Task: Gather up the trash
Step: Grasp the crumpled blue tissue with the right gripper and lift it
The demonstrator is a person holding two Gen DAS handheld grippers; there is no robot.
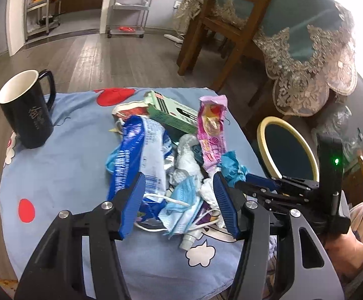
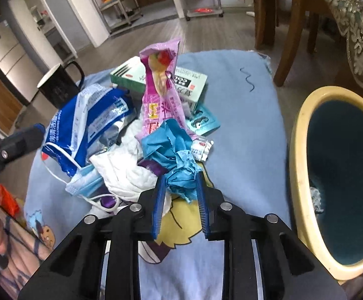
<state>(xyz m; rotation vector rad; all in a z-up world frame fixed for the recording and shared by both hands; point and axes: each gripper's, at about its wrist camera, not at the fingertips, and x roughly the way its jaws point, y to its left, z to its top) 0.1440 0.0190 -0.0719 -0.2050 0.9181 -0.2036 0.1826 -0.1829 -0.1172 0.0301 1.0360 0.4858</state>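
Right gripper (image 2: 180,182) fingers pinch crumpled blue paper (image 2: 174,150); left gripper (image 1: 179,187) fingers spread over trash.

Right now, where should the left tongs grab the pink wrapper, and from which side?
Probably the upper end of the pink wrapper. It is a long flat sleeve leaning on the green box, its top sticking up free above the pile, its lower end buried under the blue crumple. Come from above, pads across the narrow width.
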